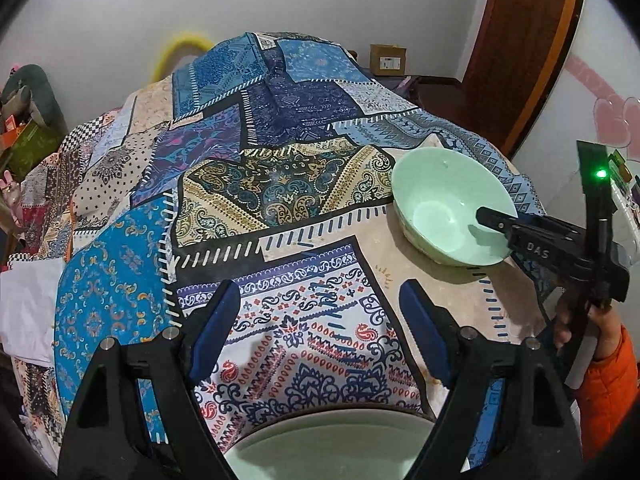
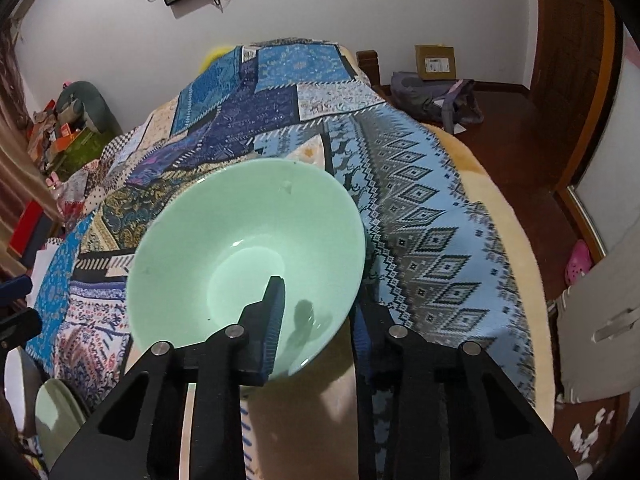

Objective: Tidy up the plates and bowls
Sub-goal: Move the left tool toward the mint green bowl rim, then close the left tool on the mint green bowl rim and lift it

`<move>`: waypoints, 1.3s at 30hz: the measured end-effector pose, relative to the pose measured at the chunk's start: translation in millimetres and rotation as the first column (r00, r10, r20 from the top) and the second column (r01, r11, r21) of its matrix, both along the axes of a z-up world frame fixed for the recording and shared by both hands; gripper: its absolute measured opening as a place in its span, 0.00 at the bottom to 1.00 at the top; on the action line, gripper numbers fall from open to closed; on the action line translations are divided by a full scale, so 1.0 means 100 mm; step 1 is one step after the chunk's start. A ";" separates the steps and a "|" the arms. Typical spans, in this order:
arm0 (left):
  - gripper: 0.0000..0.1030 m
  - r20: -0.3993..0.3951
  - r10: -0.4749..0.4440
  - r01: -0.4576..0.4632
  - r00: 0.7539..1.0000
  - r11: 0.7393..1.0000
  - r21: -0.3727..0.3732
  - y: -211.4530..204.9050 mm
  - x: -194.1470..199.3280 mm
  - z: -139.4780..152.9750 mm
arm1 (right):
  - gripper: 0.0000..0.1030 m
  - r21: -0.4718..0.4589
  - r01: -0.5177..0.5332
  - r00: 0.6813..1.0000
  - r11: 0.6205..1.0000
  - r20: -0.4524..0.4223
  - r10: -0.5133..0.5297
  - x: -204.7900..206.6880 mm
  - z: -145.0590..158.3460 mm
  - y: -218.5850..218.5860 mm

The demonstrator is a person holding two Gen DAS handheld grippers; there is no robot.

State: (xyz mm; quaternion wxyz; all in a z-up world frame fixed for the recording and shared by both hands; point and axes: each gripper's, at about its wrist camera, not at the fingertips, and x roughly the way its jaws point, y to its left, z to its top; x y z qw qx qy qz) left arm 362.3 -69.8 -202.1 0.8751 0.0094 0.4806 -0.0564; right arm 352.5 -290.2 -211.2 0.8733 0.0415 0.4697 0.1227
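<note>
A pale green bowl (image 2: 240, 240) sits on the patchwork tablecloth (image 2: 420, 220). My right gripper (image 2: 320, 300) is shut on its near rim, with one finger (image 2: 272, 312) inside the bowl and the other outside under the rim. In the left wrist view the same bowl (image 1: 440, 192) lies at the right, with the right gripper (image 1: 500, 228) reaching into it from a hand in an orange sleeve (image 1: 612, 380). My left gripper (image 1: 324, 312) stands open above the cloth with nothing between its blue pads (image 1: 220, 328). A pale green plate (image 1: 328, 448) lies just below it, partly hidden.
The cloth (image 1: 280, 184) covers a round table whose edge (image 2: 536, 280) curves down the right. A cardboard box (image 2: 436, 63) and a bag (image 2: 432, 96) sit on the floor behind. A wooden door (image 2: 572, 60) stands at right, and clutter (image 2: 60, 132) at left.
</note>
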 end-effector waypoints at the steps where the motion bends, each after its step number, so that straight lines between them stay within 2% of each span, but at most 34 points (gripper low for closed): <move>1: 0.80 -0.001 -0.003 0.003 1.000 1.000 0.000 -0.01 0.01 -0.01 | 0.23 -0.008 -0.004 1.000 1.000 0.004 0.004 0.00 0.00 0.00; 18: 0.79 -0.028 -0.014 0.014 0.999 1.000 0.004 -0.12 0.07 -0.10 | 0.23 0.006 -0.186 0.983 0.983 -0.008 0.186 -0.22 0.05 0.32; 28: 0.79 -0.098 0.014 -0.014 0.995 1.000 -0.007 -0.04 0.14 -0.33 | 0.23 0.040 -0.282 0.959 0.959 -0.008 0.282 -0.43 0.06 0.55; 30: 0.75 -0.114 0.008 -0.008 0.993 1.000 -0.005 -0.05 0.14 -0.38 | 0.23 0.049 -0.278 0.960 0.959 -0.007 0.279 -0.44 0.06 0.56; 32: 0.66 -0.127 0.002 -0.002 0.992 1.000 0.001 -0.07 0.14 -0.43 | 0.24 0.063 -0.268 0.963 0.961 -0.011 0.269 -0.43 0.06 0.56; 35: 0.48 -0.149 -0.006 0.005 0.989 1.000 -0.004 -0.10 0.17 -0.50 | 0.24 0.080 -0.249 0.968 0.965 -0.020 0.251 -0.41 0.03 0.55; 39: 0.30 -0.173 -0.019 0.016 0.985 1.000 -0.017 -0.15 0.23 -0.58 | 0.24 0.094 -0.224 0.973 0.970 -0.028 0.227 -0.39 0.00 0.56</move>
